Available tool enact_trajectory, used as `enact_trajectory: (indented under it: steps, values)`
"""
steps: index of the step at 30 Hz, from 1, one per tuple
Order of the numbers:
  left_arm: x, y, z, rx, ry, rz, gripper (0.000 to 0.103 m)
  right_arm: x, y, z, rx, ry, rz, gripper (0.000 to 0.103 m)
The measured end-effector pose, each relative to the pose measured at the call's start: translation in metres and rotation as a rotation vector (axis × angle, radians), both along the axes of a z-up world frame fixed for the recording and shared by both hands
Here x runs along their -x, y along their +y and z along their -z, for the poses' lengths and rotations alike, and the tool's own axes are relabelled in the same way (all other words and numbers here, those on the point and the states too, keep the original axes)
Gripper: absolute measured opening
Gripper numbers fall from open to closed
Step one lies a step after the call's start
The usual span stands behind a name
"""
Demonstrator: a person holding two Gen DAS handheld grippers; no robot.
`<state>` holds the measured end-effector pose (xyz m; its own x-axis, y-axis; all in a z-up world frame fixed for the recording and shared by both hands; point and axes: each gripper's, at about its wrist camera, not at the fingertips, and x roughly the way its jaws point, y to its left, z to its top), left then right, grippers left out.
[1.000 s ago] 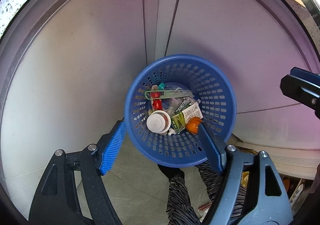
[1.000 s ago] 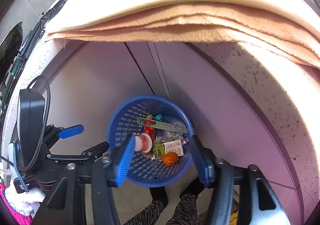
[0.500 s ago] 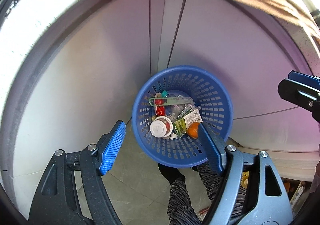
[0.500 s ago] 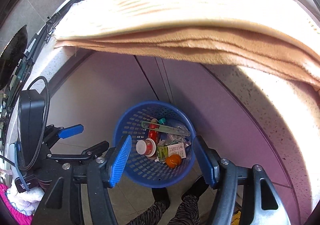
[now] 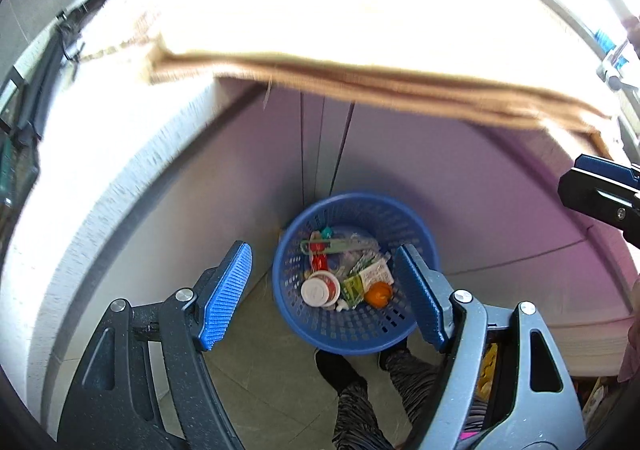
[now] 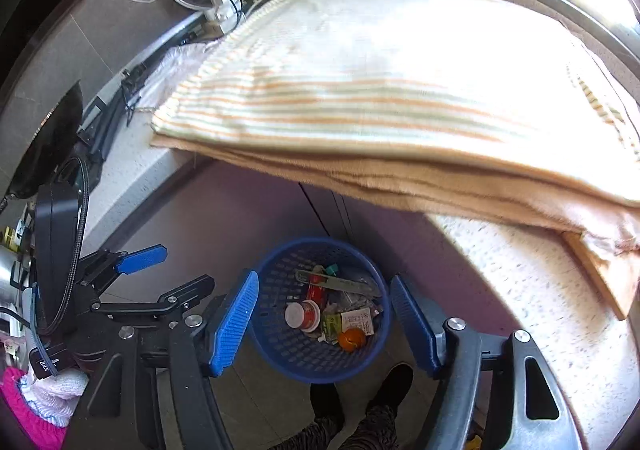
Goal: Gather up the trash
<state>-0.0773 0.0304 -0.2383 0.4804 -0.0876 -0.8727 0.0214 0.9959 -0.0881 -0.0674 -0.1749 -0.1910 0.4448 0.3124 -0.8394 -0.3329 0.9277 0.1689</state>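
The round blue perforated plastic basket [image 5: 356,274] on the floor tiles at the cabinet foot already holds trash: a white-lidded red cup [image 5: 320,290], an orange fruit [image 5: 378,295], wrappers. Left gripper [image 5: 326,296] and right gripper [image 6: 322,324] hang spread and empty, so collection looks largely done; no remaining litter shows on the striped folded cloth [image 6: 380,90].

The blue basket [image 5: 356,334] mouth lies open from above; the striped cloth [image 6: 380,90] overhangs the counter at twelve o'clock, possibly narrowing access.

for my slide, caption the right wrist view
Open right gripper above a blue basket of trash, beside a striped cloth.
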Motion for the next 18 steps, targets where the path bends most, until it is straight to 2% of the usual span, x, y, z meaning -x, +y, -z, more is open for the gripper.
enact_trajectory:
  steps: [8, 18]
  values:
    - [-0.006, -0.002, -0.054, 0.014, -0.107, -0.054, 0.077, -0.004, -0.020, -0.053, -0.040, -0.091, -0.005, 0.080]
    - [-0.025, -0.021, -0.127, 0.041, -0.247, -0.064, 0.077, -0.020, -0.050, -0.112, -0.089, -0.203, -0.007, 0.085]
